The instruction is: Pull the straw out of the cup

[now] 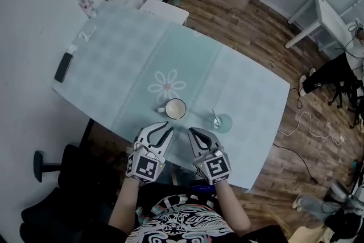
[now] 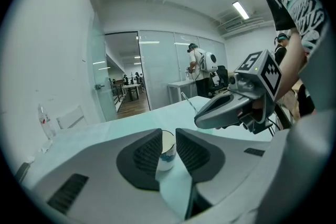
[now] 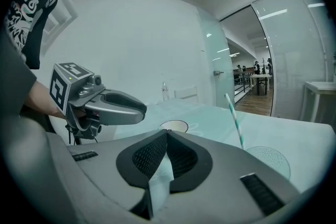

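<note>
Since the right gripper (image 1: 193,131) blocks part of its own view, only the top of the cup (image 3: 268,157) shows there, with the striped straw (image 3: 234,120) sticking up out of it. That cup sits by the near edge of the pale green table (image 1: 125,60), right of a mug (image 1: 175,108). The right gripper's jaws are pinched together with nothing in them, and the left gripper (image 1: 165,127) is spread apart and empty. Wood floor (image 1: 239,3), glass partitions (image 3: 294,55).
</note>
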Available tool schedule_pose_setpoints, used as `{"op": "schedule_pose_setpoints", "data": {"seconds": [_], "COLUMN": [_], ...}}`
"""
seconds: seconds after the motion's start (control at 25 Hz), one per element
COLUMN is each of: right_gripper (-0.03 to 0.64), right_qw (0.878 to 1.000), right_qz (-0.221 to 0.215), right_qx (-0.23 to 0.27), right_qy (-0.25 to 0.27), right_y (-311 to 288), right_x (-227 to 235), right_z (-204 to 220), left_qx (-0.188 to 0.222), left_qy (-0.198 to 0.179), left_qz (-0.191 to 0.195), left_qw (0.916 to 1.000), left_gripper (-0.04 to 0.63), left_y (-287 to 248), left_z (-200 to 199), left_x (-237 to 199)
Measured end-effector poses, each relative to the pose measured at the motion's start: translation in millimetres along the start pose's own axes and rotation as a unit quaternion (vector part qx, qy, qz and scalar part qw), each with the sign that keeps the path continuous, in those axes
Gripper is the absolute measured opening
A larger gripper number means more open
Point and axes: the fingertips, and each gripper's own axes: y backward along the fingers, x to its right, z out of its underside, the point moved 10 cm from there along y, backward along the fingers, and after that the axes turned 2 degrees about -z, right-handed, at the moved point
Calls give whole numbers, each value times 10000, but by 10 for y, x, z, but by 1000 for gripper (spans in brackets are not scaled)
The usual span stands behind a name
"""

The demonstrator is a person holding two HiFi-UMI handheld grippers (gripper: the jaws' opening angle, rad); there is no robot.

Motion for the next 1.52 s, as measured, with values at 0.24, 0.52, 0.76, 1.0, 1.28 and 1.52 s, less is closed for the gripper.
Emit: {"op": "schedule_pose_setpoints", "data": {"seconds": [0.24, 0.52, 0.76, 1.0, 1.28, 1.52], "right_gripper": [-6, -6, 34, 61, 63, 63], "right_qw": [9999, 9995, 9983, 9975, 9971, 9972], "right_qz": [34, 74, 184, 327, 378, 391], "right_qx": [-126, -307, -542, -615, -647, -635], "right_qy": [-28, 55, 52, -90, -107, -110], "right_y": [-49, -195, -298, -345, -392, -416], "right_x": [59, 70, 84, 137, 151, 124], "right_z": [73, 124, 227, 302, 313, 321], "left_qx": [-236, -560, -683, -724, -747, -848], "left_qy": [-314, -887, -1290, -1561, -1646, -1796], "left_qz": [206, 433, 752, 997, 1167, 1172], "left_qw": [9990, 9935, 9864, 9800, 9766, 9730], "left_gripper": [110, 133, 139, 144, 140, 115], "left_y": [-114, -281, -428, -532, -597, -623], "left_z": [12, 70, 96, 118, 82, 126], "left_x": [14, 37, 50, 57, 25, 30]}}
